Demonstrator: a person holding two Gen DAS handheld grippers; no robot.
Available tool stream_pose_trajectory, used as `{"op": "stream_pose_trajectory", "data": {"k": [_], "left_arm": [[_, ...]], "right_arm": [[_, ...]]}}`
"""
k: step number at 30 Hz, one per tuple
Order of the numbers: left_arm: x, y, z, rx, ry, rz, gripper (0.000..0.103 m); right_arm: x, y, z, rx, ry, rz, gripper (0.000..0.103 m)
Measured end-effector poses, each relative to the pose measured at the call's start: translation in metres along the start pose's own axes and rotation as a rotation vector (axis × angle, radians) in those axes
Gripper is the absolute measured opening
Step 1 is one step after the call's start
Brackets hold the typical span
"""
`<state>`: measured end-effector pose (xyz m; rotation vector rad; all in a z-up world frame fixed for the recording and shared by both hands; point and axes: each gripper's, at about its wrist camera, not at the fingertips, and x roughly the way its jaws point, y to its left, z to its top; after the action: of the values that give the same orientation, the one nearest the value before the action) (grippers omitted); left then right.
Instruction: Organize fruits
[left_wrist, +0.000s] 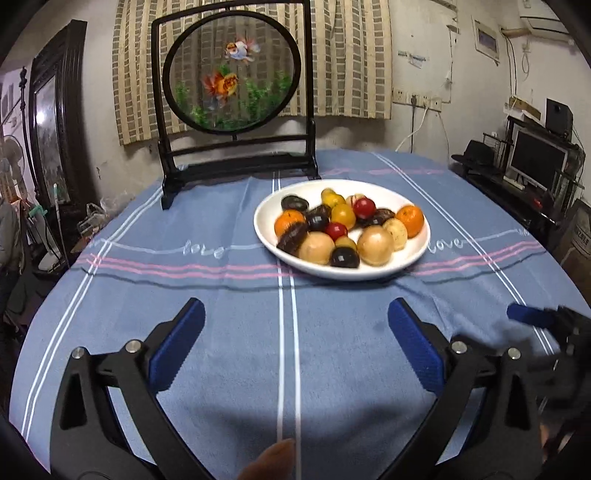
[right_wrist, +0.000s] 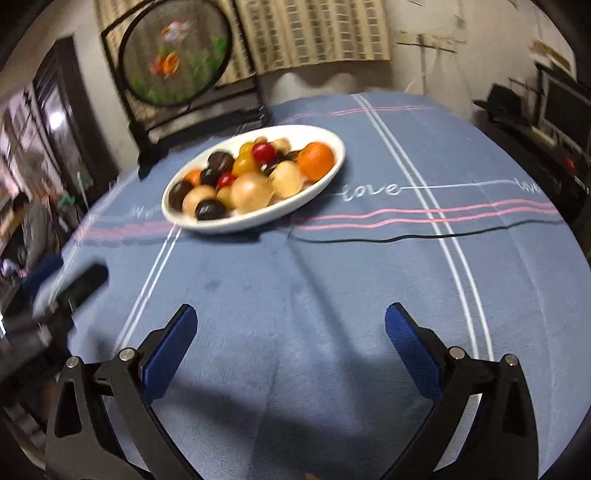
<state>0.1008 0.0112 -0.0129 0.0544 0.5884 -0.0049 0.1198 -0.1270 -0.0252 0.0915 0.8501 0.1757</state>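
Blue-clothed worktop (left_wrist: 207, 295) carries a white plate (left_wrist: 373, 271) of mixed fruits (left_wrist: 343, 230); left hand-held gripper (left_wrist: 295, 325) and right hand-held gripper (right_wrist: 290, 326) both gape empty.

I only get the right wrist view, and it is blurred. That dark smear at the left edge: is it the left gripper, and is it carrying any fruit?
Observer: Yes, it is. The left gripper is open and empty, over bare tablecloth short of the white plate.
Operator: Does the goldfish screen touch the plate? Here they overlap.
Observer: No. The left wrist view shows a strip of cloth between the goldfish screen's base and the plate rim.
Operator: I make out one orange clearly. Any more?
Observer: Two: the left orange and the right orange, at opposite sides of the pile.
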Motion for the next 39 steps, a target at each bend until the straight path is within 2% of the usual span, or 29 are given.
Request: {"op": "stream_pose_trajectory", "data": {"k": [4, 6, 9, 14, 19, 22, 24, 28, 39], "left_arm": [[0.012, -0.002, 0.005, -0.004, 0.022, 0.008, 0.101], [0.010, -0.002, 0.003, -0.016, 0.028, -0.005, 0.101], [0.002, -0.005, -0.003, -0.016, 0.003, 0.019, 0.101], [-0.010, -0.007, -0.012, -0.025, -0.009, 0.022, 0.101], [-0.016, -0.002, -0.014, -0.056, -0.030, 0.044, 0.101], [-0.013, 0.002, -0.015, -0.071, -0.015, 0.053, 0.101], [-0.010, 0.003, -0.015, -0.078, -0.001, 0.053, 0.101], [-0.008, 0.001, -0.016, -0.077, 0.013, 0.038, 0.101], [-0.012, -0.001, -0.016, -0.061, -0.001, 0.024, 0.101]], "right_arm": [[-0.008, 0.017, -0.001, -0.058, -0.077, 0.010, 0.102], [-0.007, 0.028, -0.002, -0.114, -0.104, -0.028, 0.102], [-0.004, 0.043, -0.005, -0.199, -0.103, -0.132, 0.102], [-0.022, 0.042, -0.005, -0.214, -0.193, -0.138, 0.102], [-0.019, 0.031, -0.002, -0.148, -0.137, -0.035, 0.102], [-0.016, 0.028, -0.001, -0.121, -0.117, -0.045, 0.102], [-0.008, 0.023, 0.000, -0.091, -0.074, -0.055, 0.102], [-0.001, 0.012, 0.000, -0.022, -0.009, -0.012, 0.102], [-0.003, 0.010, -0.001, -0.020, -0.009, -0.031, 0.102]]}}
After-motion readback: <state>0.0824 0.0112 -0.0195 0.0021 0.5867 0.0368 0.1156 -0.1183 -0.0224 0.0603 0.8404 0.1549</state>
